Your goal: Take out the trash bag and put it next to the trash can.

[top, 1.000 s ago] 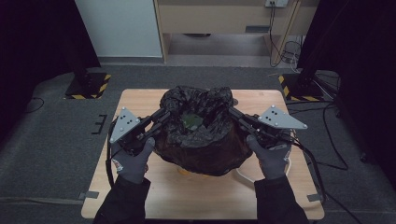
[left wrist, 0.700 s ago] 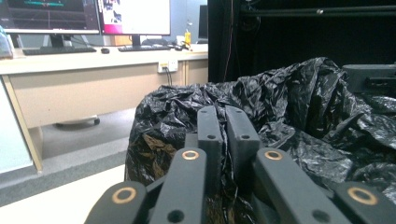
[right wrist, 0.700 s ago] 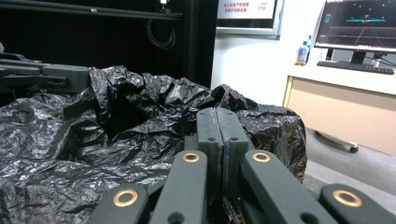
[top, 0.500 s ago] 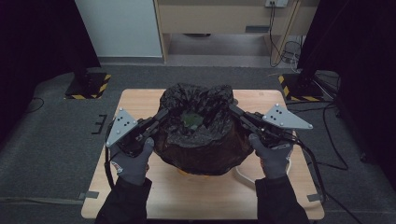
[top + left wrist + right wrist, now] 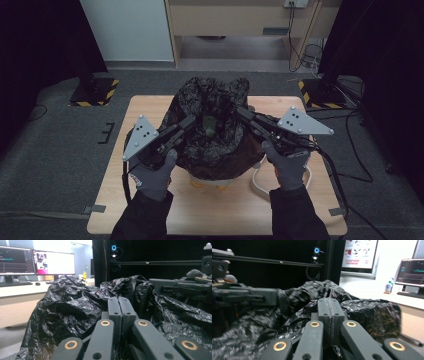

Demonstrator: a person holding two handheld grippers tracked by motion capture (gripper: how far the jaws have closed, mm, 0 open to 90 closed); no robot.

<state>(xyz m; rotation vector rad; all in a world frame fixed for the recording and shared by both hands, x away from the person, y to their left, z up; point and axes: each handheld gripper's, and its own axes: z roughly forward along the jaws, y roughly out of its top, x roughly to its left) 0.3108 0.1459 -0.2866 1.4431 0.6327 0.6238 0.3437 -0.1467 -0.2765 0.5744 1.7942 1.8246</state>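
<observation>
- The person's left hand (image 5: 152,175), in a grey glove, grips the handle of the left gripper (image 5: 187,125) at the near left of the table (image 5: 150,210); a grey three-cornered plate (image 5: 141,136) sits on top of it.
- The right hand (image 5: 289,167), also gloved, holds the right gripper (image 5: 243,114) at the near right, with its own grey plate (image 5: 301,121) on top.
- Between the two tools, just ahead of both hands, sits a black plastic bin bag (image 5: 215,135), bunched over something pale and rounded at its near base.
- The left gripper's jaws are pressed fully together on a fold of the bag's left rim; in the left gripper view the crinkled film (image 5: 75,312) rises straight around the closed tips (image 5: 119,305). These jaws have just been closing, with the film between them.
- The right gripper's jaws are likewise pinched tight on the bag's right rim; in the right gripper view the film (image 5: 367,312) wraps around the closed tips (image 5: 329,306).
- Just past both tips, inside the bag's mouth, lies a small green item (image 5: 209,123); what it is I cannot tell.
- A white cable (image 5: 257,177) loops on the table beside the right hand.
- Well beyond the left gripper, monitors (image 5: 53,263) stand on a desk.
</observation>
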